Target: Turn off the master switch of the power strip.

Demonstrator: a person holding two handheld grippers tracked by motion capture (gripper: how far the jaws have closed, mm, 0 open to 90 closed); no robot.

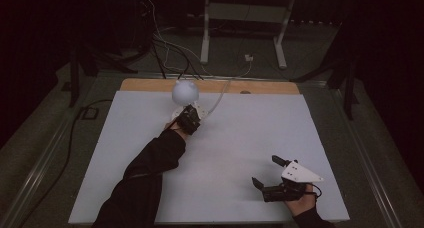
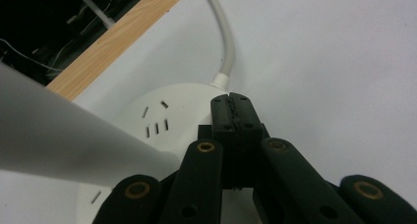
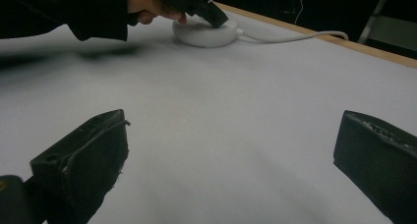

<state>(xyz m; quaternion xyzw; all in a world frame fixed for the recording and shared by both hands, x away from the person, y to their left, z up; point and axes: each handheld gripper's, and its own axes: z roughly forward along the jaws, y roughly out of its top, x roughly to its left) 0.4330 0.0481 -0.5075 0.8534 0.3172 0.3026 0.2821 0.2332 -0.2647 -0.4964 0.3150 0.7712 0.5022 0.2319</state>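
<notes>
Dark room, white board [image 1: 240, 153] over a wooden table [image 1: 150, 84], cables and a stand behind. Round white power hub [image 2: 172, 111] at the far edge of the board, slots on top, cord [image 2: 226, 42] running off the back. White globe lamp [image 1: 185, 91] apparently plugged into it, blurry white shape up close in the left gripper view. Left gripper [image 2: 232, 108] right down on the hub's top, jaws squeezed together with nothing between them, tips near where the cord enters. Looks like pressing a switch there, but can't tell if it's actually been pushed. Lamp not obviously lit, so probably mid-press, result pending. Right gripper [image 1: 267, 173] parked near the front right corner, jaws wide apart, holding nothing, well away from the hub.
</notes>
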